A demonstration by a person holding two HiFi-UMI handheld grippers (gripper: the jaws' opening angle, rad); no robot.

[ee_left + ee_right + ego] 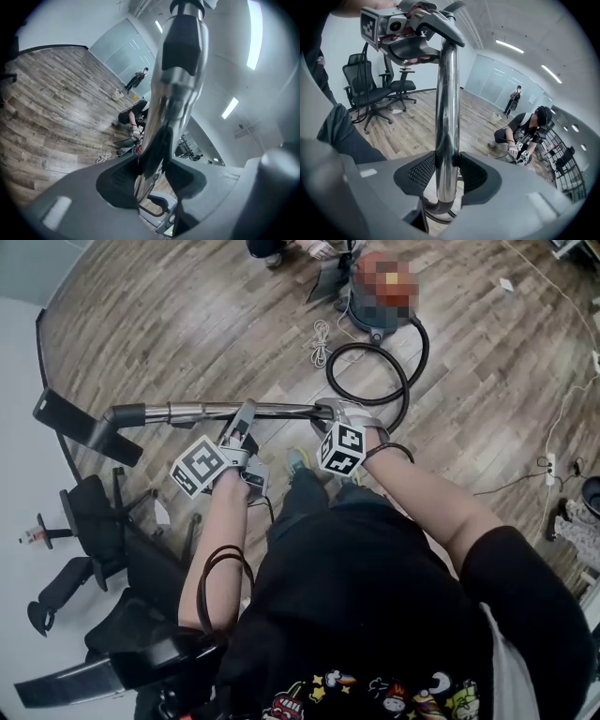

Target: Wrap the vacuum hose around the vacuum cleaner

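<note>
The left tongs (151,180) are closed on the chrome vacuum wand (281,410), with both pads pressed against the tube. The right tongs (446,171) clamp the same wand further along, close to the bend at its handle end. In the head view the wand lies roughly level across the picture, held above the wooden floor (187,315). Its black floor nozzle (80,427) is at the left end. The black vacuum hose (366,346) runs from the handle end in loose loops on the floor to the vacuum cleaner (373,327). The hose is not wound round the cleaner, which stands well apart from the person. A white cord (321,341) lies just beside the loops. Office chairs (94,512) stand at the left.
</note>
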